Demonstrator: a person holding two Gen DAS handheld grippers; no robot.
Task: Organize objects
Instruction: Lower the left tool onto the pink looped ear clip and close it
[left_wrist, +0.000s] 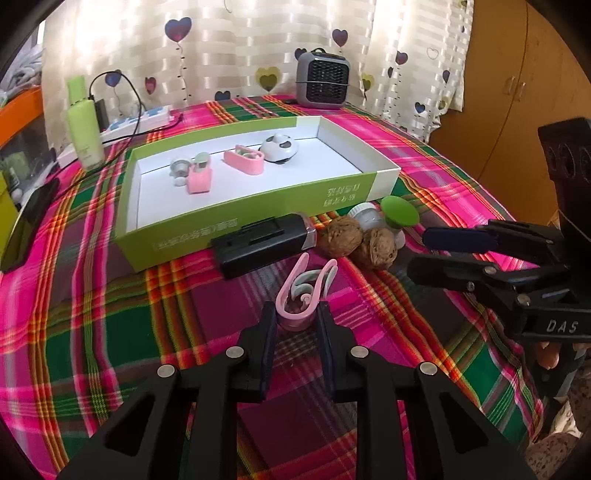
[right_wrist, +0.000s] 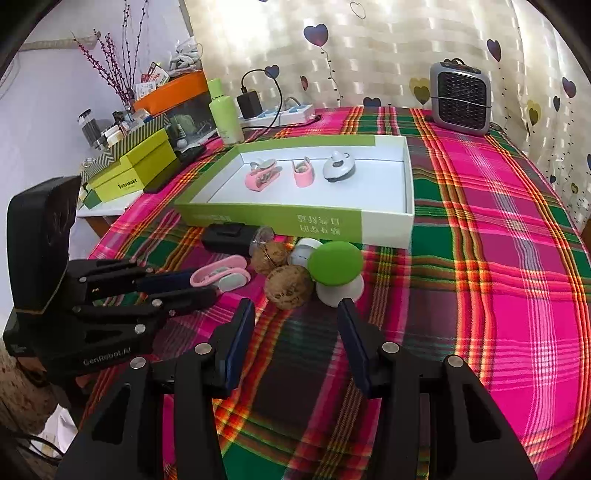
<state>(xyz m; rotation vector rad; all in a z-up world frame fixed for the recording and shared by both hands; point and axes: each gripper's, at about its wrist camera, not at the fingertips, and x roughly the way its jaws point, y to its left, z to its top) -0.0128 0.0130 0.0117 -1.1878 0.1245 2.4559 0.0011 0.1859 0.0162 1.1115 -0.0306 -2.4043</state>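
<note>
— How far along is the tidying, would you say?

— Partway, I'd judge. Three or four small items already sit in the green-and-white box (left_wrist: 258, 206) at the back of the worktop (left_wrist: 110, 332): pink clips and a round white gadget. Left out in front of it are a black case (left_wrist: 264, 245), two walnuts (left_wrist: 356, 245), a green-capped mushroom-shaped piece (right_wrist: 334, 271) and a white cap.

— And the pink clip?

— The pink clip (left_wrist: 304, 295) is lying on the cloth just before the box, near the black case. The left hand-held gripper (left_wrist: 297, 325) has closed down onto its near end; the pads look pressed against it on both sides, and it has not been lifted.

— The other one?

— The right hand-held gripper (right_wrist: 295, 325) hangs partly open just short of a walnut and the green piece, holding nothing and touching nothing.
</note>
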